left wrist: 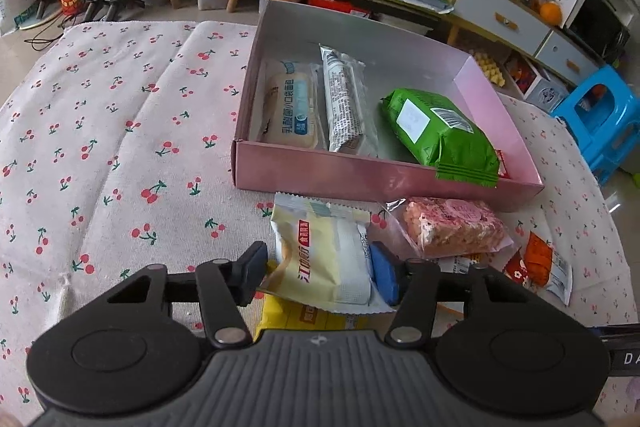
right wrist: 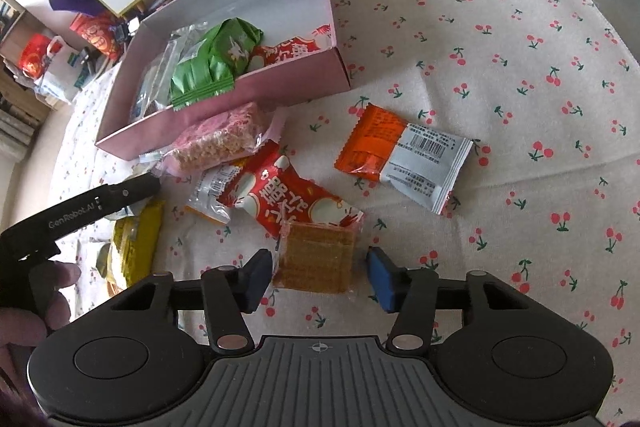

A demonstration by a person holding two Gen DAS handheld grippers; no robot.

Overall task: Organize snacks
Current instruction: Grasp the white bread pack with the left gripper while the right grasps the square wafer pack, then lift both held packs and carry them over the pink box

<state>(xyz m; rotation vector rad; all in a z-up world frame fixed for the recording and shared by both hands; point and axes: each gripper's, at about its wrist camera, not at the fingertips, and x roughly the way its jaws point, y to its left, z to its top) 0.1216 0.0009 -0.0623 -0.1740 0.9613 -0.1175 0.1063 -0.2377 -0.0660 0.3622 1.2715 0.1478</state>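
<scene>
Left hand-held gripper [left wrist: 320,277] pinches the light, crinkly cream snack packet [left wrist: 320,259] just before the pink box [left wrist: 384,183], while the right hand-held gripper [right wrist: 316,277] brackets the brittle wafer pack [right wrist: 316,259] on the tabletop [right wrist: 520,67], not visibly squeezing it; grip edges gently.

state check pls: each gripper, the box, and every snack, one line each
left gripper: shut on yellow packet
right gripper: jaws around cracker pack, grip unclear
pink box: open, holds snacks
green bag: in box, tail over the wall
pink rice bar: on cloth, outside box
orange packet: on cloth, flat
red packet: on cloth
</scene>
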